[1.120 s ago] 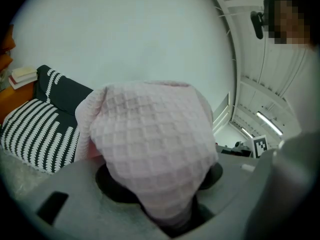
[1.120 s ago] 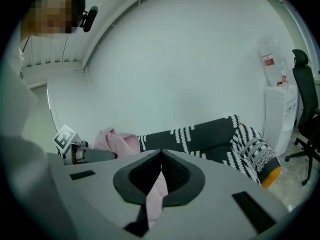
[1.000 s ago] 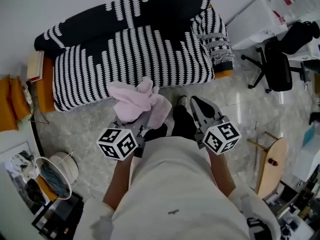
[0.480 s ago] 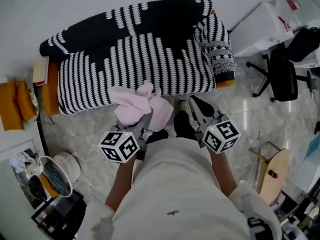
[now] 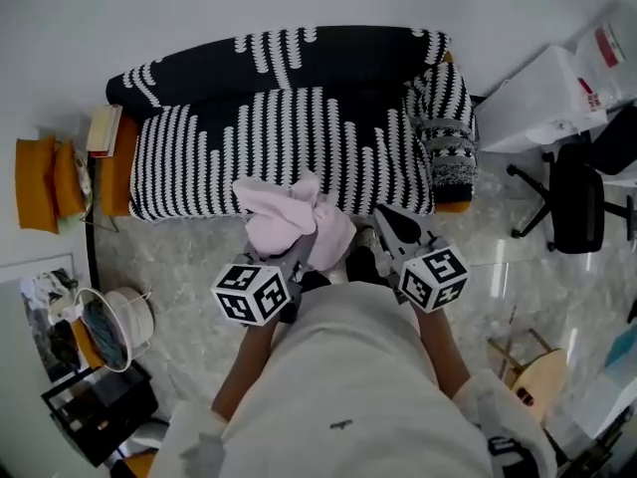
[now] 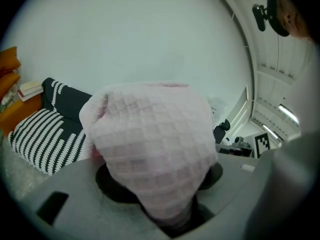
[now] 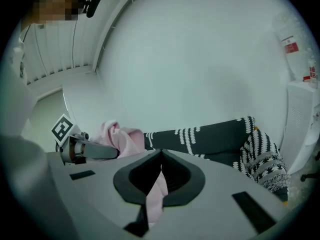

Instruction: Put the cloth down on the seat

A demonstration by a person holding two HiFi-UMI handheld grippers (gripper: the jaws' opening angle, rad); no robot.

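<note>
While left claw (image 5: 291,263) and right claw (image 5: 390,225) pinch pink cloth (image 5: 287,217), white basket (image 5: 140,316) holding bluish contents (image 5: 101,328), striped seat (image 5: 279,139)

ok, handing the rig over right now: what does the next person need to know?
Left gripper: shut on the bunched bulk of the pink cloth.
Right gripper: shut on a thin edge of the same cloth.
Cloth: held in the air between both grippers, just in front of the sofa's front edge, not on the seat.
Done: cloth is in hand, in front of the sofa.
Left: bring it over the striped seat, lower it, open both grippers, probably the right first.
</note>
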